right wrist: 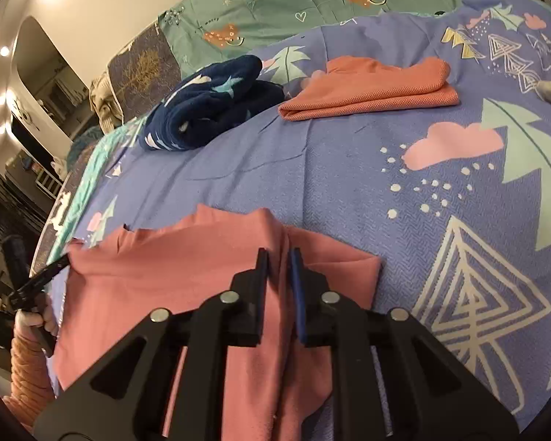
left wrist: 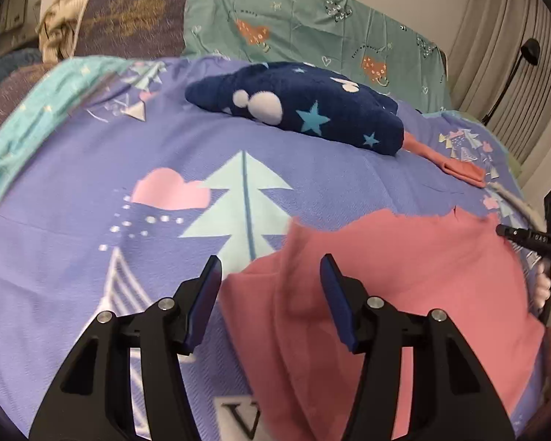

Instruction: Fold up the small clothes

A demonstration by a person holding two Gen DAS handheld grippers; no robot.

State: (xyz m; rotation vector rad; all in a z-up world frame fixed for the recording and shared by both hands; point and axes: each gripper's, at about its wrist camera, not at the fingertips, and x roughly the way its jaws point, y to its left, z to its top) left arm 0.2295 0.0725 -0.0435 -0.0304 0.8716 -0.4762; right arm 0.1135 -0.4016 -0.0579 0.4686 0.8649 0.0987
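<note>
Right tool point(right wrist: 279, 253) is pinching a raised fold of the pink garment point(right wrist: 165, 275) lying on the bedspread point(right wrist: 312, 183), left tool point(left wrist: 272, 268) is hovering wide open, gripping nothing; the fold likely needs carrying across evenly, edges aligned.

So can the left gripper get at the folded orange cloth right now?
Probably yes: the left gripper is open and holding nothing, and only bare bedspread lies toward the folded orange cloth, though it sits farther back.
</note>
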